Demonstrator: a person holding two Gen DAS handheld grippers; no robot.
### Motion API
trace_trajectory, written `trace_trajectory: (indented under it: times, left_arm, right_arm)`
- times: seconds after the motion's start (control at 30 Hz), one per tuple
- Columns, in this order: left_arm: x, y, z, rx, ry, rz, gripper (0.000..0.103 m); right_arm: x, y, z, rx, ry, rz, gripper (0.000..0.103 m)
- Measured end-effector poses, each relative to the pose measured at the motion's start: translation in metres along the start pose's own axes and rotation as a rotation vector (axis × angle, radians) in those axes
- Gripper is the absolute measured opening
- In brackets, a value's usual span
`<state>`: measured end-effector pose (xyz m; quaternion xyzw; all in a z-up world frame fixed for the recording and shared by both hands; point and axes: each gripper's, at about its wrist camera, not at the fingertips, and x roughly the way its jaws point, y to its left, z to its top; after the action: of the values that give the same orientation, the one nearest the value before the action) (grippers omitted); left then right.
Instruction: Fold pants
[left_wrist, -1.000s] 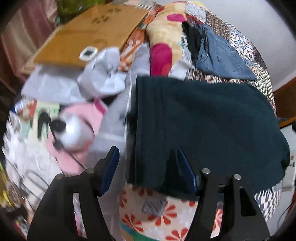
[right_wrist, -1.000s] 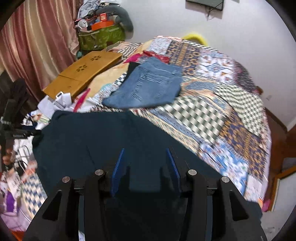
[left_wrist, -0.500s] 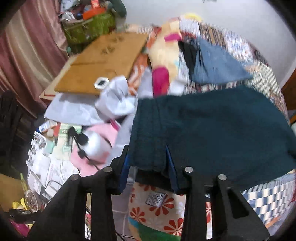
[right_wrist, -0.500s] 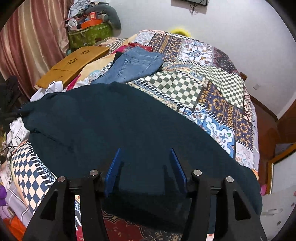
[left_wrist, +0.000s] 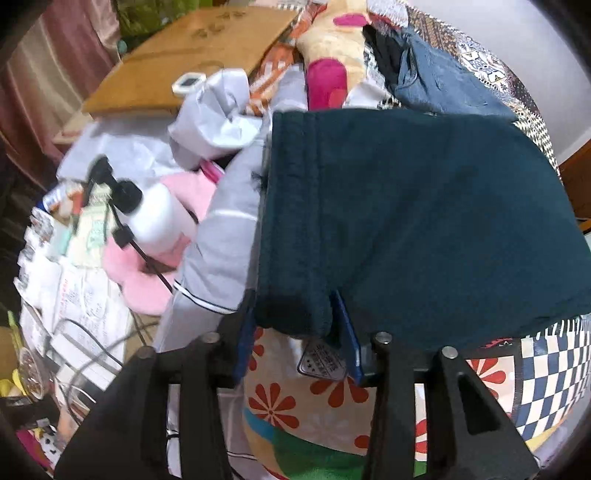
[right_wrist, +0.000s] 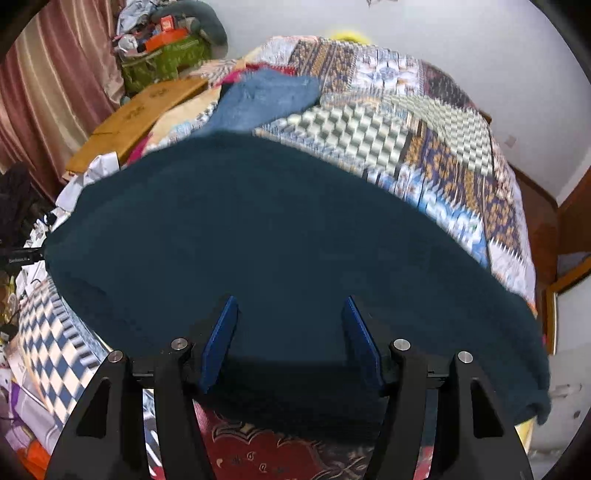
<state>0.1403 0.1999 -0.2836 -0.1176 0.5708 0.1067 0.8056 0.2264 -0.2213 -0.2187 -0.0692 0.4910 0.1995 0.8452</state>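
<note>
Dark teal pants (left_wrist: 424, 214) spread flat across patchwork quilt (right_wrist: 436, 147) on bed; also seen wide in right wrist view (right_wrist: 266, 251). Ribbed waistband corner pinched between blue pads of left gripper (left_wrist: 297, 326), jaws clenched on fabric. Right gripper (right_wrist: 290, 332) over other end of pants, jaws apart; whether fabric is caught there, cannot tell. Folded blue jeans (left_wrist: 439, 81) lie beyond pants. Left of pants: grey cloth (left_wrist: 225, 236), white bottle (left_wrist: 159, 218) on pink cloth, wooden board (left_wrist: 184, 55).
</note>
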Motion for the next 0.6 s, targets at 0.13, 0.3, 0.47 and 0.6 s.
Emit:
trace_trajectory:
  times: [0.13, 0.3, 0.47, 0.6]
  left_arm:
    - [-0.022, -0.008, 0.011, 0.05, -0.053, 0.051, 0.062]
    - [-0.058, -0.031, 0.03, 0.078, -0.145, 0.041, 0.076]
    - [-0.071, -0.08, 0.056, 0.125, -0.168, -0.023, 0.078]
    - [-0.067, -0.13, 0.07, 0.193, -0.164, -0.044, 0.078]
  right_arm:
    - [-0.015, -0.017, -0.006, 0.058, -0.014, 0.011, 0.058]
    - [-0.039, -0.051, -0.022, 0.134, -0.054, -0.047, 0.058]
    - [-0.077, -0.119, -0.051, 0.284, -0.113, -0.14, 0.058]
    - [-0.103, -0.178, -0.077, 0.413, -0.158, -0.216, 0.065]
